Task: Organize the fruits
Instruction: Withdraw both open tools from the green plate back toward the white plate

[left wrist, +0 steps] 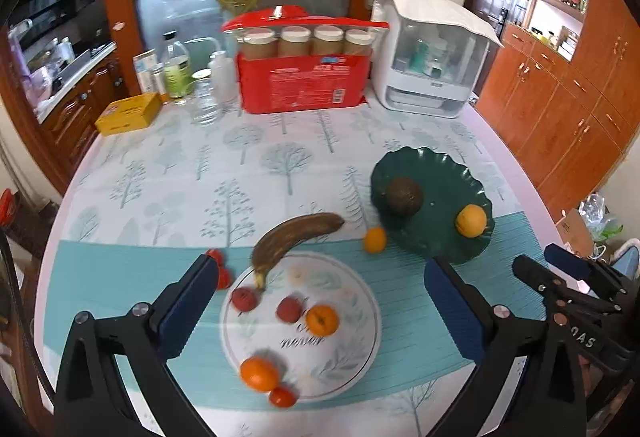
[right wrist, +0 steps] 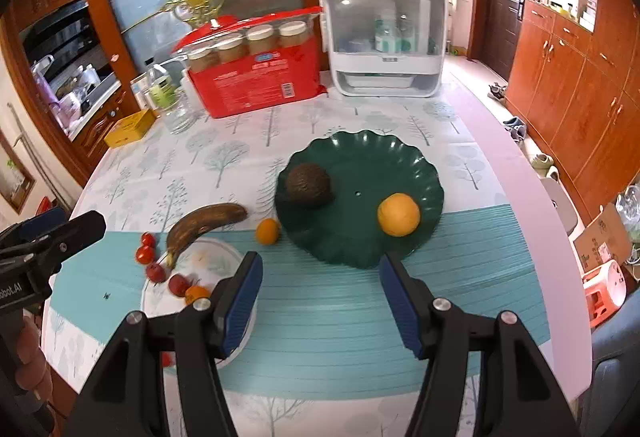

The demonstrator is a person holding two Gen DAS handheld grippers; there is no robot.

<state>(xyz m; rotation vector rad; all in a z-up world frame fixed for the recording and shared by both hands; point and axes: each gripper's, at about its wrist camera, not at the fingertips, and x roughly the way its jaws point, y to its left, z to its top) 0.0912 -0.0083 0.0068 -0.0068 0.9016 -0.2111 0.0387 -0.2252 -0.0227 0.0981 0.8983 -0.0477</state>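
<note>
Two plates on the table here: a white printed plate [left wrist: 352, 353] close in front of the left gripper [left wrist: 320, 269], and a dark green scalloped plate [right wrist: 404, 161] further back toward the right gripper [right wrist: 320, 269]. Both sets of jaws are spread wide with nothing between them. The green plate already has a dark brown avocado-looking fruit [right wrist: 308, 184] and an orange [right wrist: 399, 214] on it, so my guess is that's the collecting dish and the rest still has to go over. The loose stuff: a very overripe banana [left wrist: 294, 237] with its stem end overhanging the white plate's far rim and the rest on the cloth, a small orange [left wrist: 375, 239] sitting on the cloth just beside the green plate's near-left edge, plus a few small red fruits and two more oranges on or around the white plate. The bit that matters: the banana's long axis runs diagonally, from near-left up to far-right, pointing roughly at the green plate. It lies ahead of the left jaws, close, while from the right wrist view it's well off to the left. So I'd say the left hand is the nearer one, and it'd need to turn so the fingers close across the banana rather than along it.
</note>
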